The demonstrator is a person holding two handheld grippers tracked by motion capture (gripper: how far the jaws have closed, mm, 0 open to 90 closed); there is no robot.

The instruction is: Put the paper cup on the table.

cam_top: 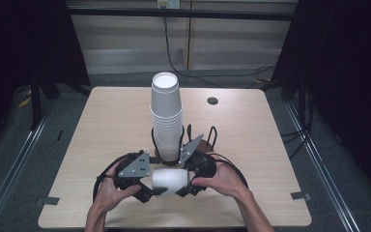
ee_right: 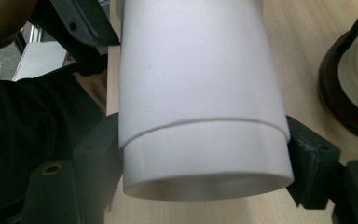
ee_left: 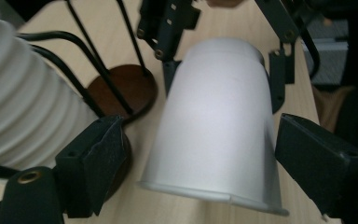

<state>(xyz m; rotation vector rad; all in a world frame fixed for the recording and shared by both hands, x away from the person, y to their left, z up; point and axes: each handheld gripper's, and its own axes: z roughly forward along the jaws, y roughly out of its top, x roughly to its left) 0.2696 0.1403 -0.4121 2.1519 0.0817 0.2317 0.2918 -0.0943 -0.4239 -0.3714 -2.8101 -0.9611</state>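
Two nested cups [cam_top: 170,179] lie between your grippers: right fingers [ee_right: 307,158] clamp the inner, left fingers [ee_left: 95,158] stand apart around the outer, for separating.

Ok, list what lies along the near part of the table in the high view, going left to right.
Person's left hand → left gripper → white paper cup lying on its side → right gripper → person's right hand.
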